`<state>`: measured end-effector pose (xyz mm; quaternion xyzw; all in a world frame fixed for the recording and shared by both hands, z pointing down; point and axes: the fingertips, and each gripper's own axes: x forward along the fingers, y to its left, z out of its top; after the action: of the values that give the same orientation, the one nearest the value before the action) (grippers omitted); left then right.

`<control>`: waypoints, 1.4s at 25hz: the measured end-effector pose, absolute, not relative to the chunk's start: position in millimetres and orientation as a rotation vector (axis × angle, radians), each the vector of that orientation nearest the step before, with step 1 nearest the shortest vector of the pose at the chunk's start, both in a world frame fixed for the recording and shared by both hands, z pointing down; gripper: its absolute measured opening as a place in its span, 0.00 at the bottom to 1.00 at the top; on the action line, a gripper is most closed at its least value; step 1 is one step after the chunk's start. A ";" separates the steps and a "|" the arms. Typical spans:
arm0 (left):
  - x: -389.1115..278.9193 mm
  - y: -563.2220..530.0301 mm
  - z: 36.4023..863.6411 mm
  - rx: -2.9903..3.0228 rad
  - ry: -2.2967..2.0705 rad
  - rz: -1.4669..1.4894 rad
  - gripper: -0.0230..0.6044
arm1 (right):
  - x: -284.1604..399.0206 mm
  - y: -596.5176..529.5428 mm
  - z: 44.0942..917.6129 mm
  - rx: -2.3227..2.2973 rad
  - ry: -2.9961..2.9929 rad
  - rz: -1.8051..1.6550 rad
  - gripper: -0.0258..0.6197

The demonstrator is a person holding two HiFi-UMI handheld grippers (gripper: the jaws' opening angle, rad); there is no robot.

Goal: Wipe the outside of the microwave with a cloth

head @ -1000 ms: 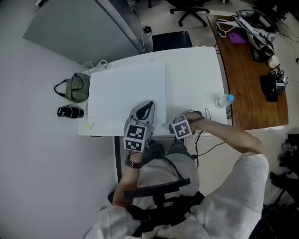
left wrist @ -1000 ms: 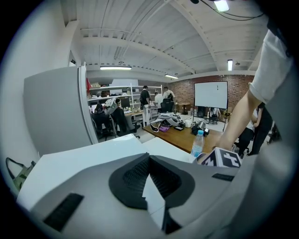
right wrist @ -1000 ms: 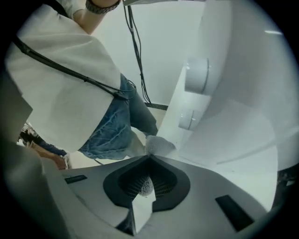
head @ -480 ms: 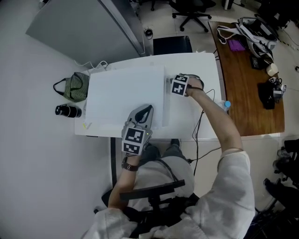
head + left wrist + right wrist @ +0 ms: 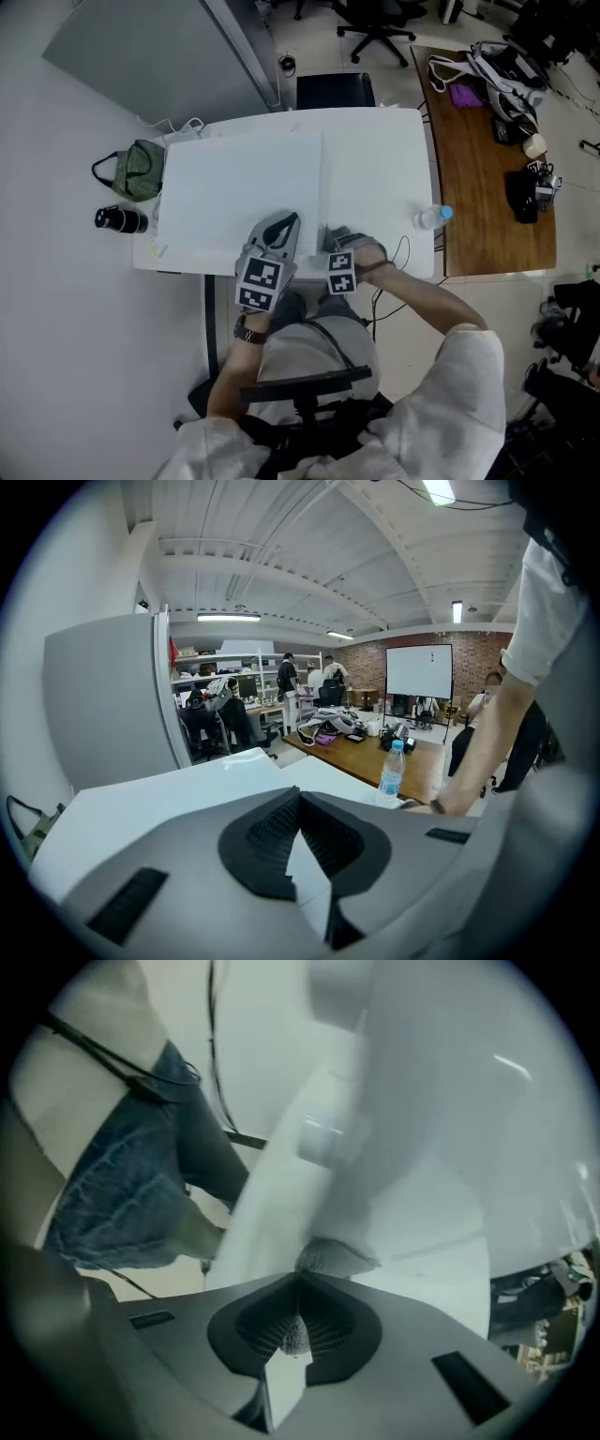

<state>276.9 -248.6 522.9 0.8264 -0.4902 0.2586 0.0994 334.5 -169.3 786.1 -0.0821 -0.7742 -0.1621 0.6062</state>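
- Left tool (image 5: 298, 797): jaws pressed together, nothing between them. It lies on top of the microwave (image 5: 234, 183), at its near edge.
- Right tool (image 5: 298, 1283): pinching a grey cloth (image 5: 337, 1258), wad at the microwave's near right corner.
- Microwave: white, on the left part of the desk (image 5: 380, 169).
- Open desk to its right, with a bottle (image 5: 429, 217) near the right edge.

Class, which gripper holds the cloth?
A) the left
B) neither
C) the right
C: the right gripper view shows the cloth pinched in the right gripper, while the left gripper is shut on nothing.
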 end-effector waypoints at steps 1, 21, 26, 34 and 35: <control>276.6 -248.7 524.1 2.444 -1.446 0.764 0.08 | 334.6 -138.3 784.8 -0.250 -1.804 -0.350 0.05; 209.8 -204.5 498.2 2.446 -1.461 0.724 0.08 | 309.7 -427.8 592.4 1.069 -2.238 0.053 0.05; 147.0 -169.9 472.2 2.473 -1.508 0.570 0.08 | 266.1 -316.0 485.1 1.346 -2.412 0.024 0.05; 16.9 -80.3 455.0 2.595 -1.508 0.387 0.08 | 130.8 -124.0 443.1 1.583 -2.576 0.153 0.05; 2.2 -64.6 459.7 2.589 -1.491 0.376 0.08 | 115.8 -101.7 451.3 1.602 -2.568 0.184 0.05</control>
<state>2.2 -64.6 459.7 0.8579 -0.4942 0.1245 0.0649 115.8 -101.7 451.3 0.5276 -0.8456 0.0605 0.0547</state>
